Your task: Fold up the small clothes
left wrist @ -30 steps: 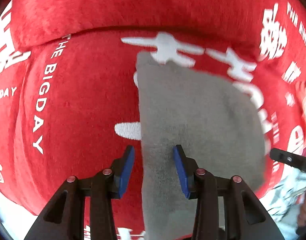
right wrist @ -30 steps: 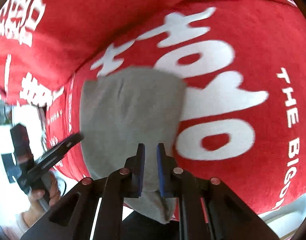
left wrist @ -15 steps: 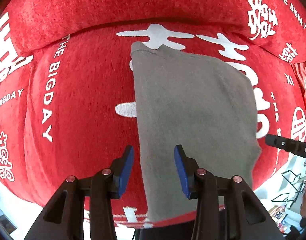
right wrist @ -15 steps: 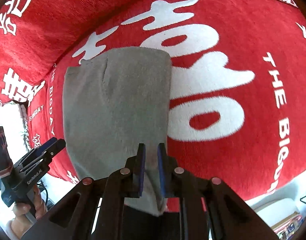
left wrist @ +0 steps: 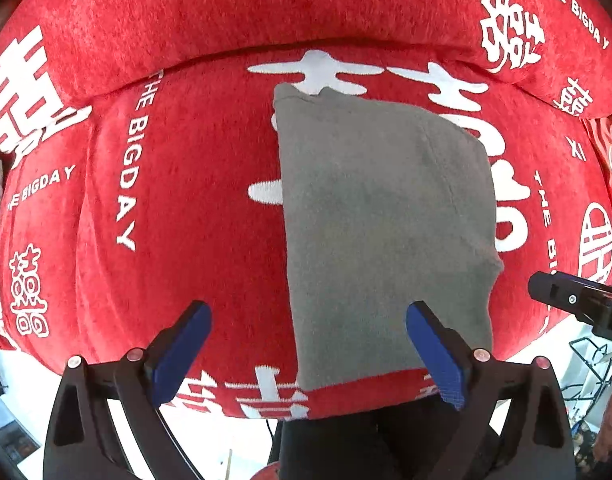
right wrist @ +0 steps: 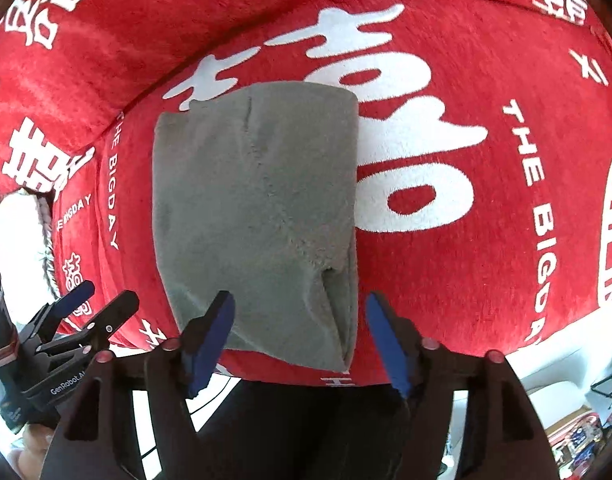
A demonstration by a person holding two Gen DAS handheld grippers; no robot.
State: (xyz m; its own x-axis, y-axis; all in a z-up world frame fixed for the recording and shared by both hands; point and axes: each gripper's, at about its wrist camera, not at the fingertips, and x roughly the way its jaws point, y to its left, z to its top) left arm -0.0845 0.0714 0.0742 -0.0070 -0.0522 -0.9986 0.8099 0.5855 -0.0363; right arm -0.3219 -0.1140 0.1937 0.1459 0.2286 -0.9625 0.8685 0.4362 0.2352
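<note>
Below the left wrist camera, a folded grey garment is seen lying flat on a red cushion printed with white characters and the words "THE BIGDAY". The left gripper is held above the garment's near edge; its blue-padded fingers are spread wide, having just been opening, and nothing is pressed between them, the cloth being seen well below the gap. The garment's left edge is seen running straight, while its right edge curves inward toward the near end. The dark tip of the right gripper is caught at the right edge of this view, off the cloth. From the right wrist camera, the same grey garment is shown lying on the red cushion, partly covering a large white character, with a small pucker near its lower right corner. The right gripper is held over that near end, its fingers parted after just opening, with no cloth clamped. The left gripper is visible at the lower left, beside the cushion's front edge, likewise spread.
</note>
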